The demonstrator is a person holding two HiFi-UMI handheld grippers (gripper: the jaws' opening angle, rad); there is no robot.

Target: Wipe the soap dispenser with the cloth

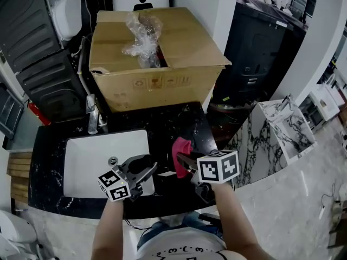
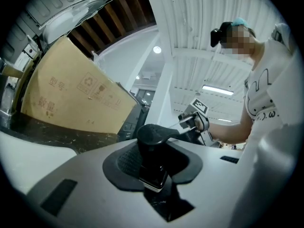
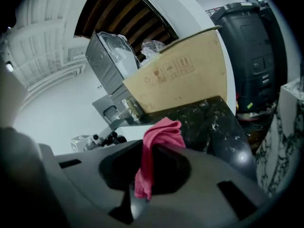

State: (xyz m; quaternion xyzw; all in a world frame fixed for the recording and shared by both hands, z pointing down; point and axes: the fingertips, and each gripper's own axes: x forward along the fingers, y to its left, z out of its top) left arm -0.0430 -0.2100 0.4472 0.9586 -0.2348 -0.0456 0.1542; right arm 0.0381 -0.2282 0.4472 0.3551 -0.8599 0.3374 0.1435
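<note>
The left claw (image 1: 147,171) is shut tight on the black dispenser (image 2: 153,146) and holds it over the right front corner of the white sink (image 1: 87,161). The right claw (image 1: 183,164) grips the pink cloth (image 1: 180,147), which is near the dispenser but does not touch it. Both claws are by the front edge of the dark counter (image 1: 179,121). Past them is a bare strip of counter, then a big box (image 1: 157,85) that fills the back.
</note>
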